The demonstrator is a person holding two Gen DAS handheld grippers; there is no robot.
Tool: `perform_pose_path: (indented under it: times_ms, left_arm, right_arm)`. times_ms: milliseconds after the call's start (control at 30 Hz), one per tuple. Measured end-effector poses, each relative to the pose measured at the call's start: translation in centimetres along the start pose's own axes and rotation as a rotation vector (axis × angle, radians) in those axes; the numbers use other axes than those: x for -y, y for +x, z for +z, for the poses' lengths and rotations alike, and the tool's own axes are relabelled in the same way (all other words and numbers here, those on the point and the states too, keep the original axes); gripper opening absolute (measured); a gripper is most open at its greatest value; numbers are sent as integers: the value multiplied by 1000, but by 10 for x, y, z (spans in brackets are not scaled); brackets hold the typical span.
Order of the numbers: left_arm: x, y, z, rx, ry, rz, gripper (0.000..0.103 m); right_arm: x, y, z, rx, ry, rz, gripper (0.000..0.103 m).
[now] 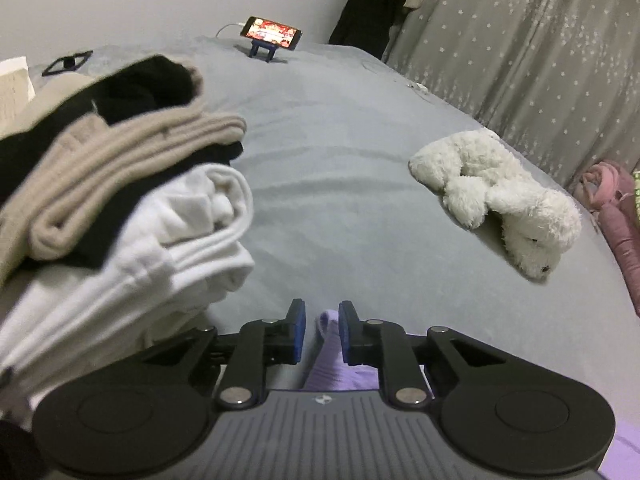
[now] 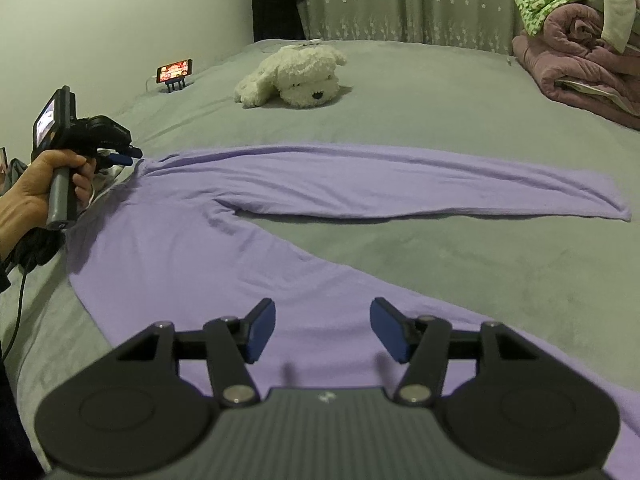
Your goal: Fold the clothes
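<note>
Across a grey-green bed (image 2: 440, 128), a pair of lilac trousers (image 2: 248, 216) lies spread flat, its two legs splayed apart in a wide V: one leg runs straight across the middle of the bed toward the right, the other slants down toward my right gripper (image 2: 323, 330). That gripper hovers over the nearer leg with its blue-padded fingers (image 2: 262, 330) spread wide and holding nothing. Off to the left, my left hand (image 2: 44, 184) grips the handle of my left gripper (image 1: 322, 330), whose tips meet the waistband corner of the trousers. Seen from its own camera, the left gripper's fingers are drawn close together, pinching a fold of the lilac fabric that rises between the blue pads. Beside it, on its left, sits a stack of folded clothes (image 1: 120, 200): white cloth at the bottom, beige and black layers above, the whole pile blurred at the edges. Further up the bed, a white plush dog (image 2: 296, 76) lies on its belly, well apart from the trousers. Near the wall a phone (image 2: 174, 70) with a lit screen stands on a small stand, a white cable trailing from it. At the far right a pink quilt (image 2: 576, 60) is heaped, with green-patterned cloth on top. A star-printed curtain (image 2: 400, 0) hangs behind the bed.
</note>
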State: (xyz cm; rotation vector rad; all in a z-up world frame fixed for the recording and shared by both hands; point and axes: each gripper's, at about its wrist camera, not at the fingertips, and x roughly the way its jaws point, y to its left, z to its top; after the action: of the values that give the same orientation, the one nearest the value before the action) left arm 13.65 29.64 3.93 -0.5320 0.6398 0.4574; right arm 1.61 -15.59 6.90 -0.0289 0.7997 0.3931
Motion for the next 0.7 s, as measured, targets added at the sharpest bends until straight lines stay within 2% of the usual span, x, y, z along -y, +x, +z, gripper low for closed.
perform_pose_path:
  times_ms: [333,600,700]
  left_arm:
    - [5,-18,-13,-73,65,-24,16]
    - [20,-51,-36,-102,180,-99,16]
    - [19,-45,-44,-159,205,-71,16]
  right_arm:
    - [-1,-9,3,25,2,-3,56]
    - [-1,-14,3,38,8,-2,56]
    - [-3,-14,2,36,4,-1,56]
